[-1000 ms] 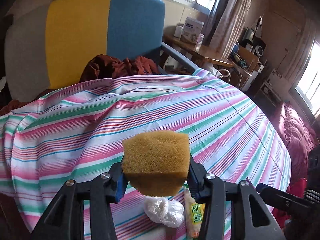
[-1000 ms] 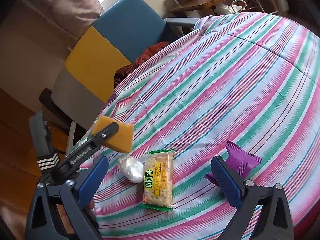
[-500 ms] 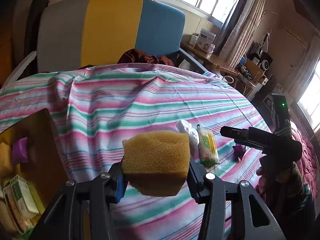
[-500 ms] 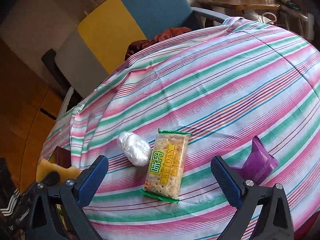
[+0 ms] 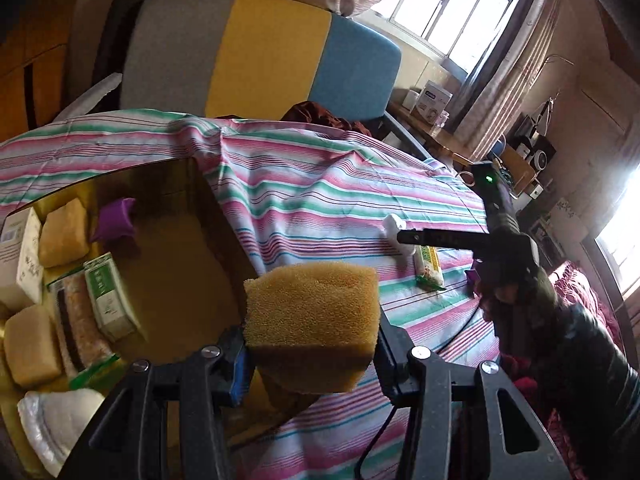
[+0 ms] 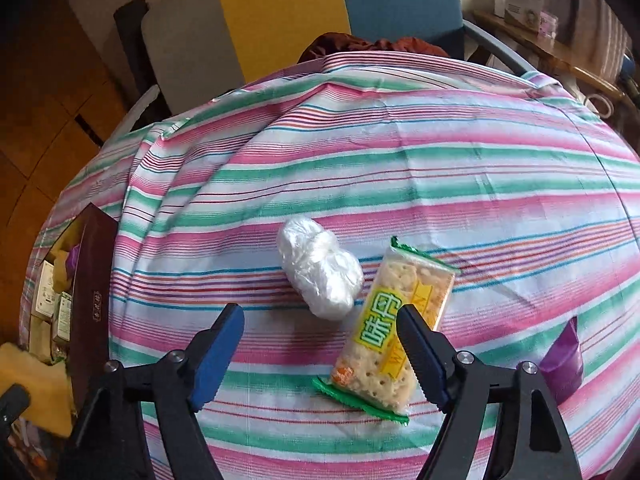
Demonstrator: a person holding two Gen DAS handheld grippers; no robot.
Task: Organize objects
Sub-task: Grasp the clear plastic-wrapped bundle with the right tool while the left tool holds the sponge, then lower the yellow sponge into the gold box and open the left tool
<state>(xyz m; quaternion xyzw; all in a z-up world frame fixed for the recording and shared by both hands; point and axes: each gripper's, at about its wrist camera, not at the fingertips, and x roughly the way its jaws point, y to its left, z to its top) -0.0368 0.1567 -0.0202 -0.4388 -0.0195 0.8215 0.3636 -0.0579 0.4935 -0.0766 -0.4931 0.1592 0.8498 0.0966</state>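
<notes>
A grey, yellow and blue chair [image 5: 276, 68] stands behind the striped cloth [image 6: 400, 168].

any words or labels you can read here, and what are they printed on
"味丹": green characters on the yellow label of the cracker packet lying on the striped cloth.
Latin letters under those characters: partly hidden by the right gripper, not readable.
Small gold mark on the dark box wall: too small to read.
Print on the cartons in the box and the white box on the far shelf: blurred.

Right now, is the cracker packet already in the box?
No, the cracker packet lies on the striped cloth, outside the box.
</notes>
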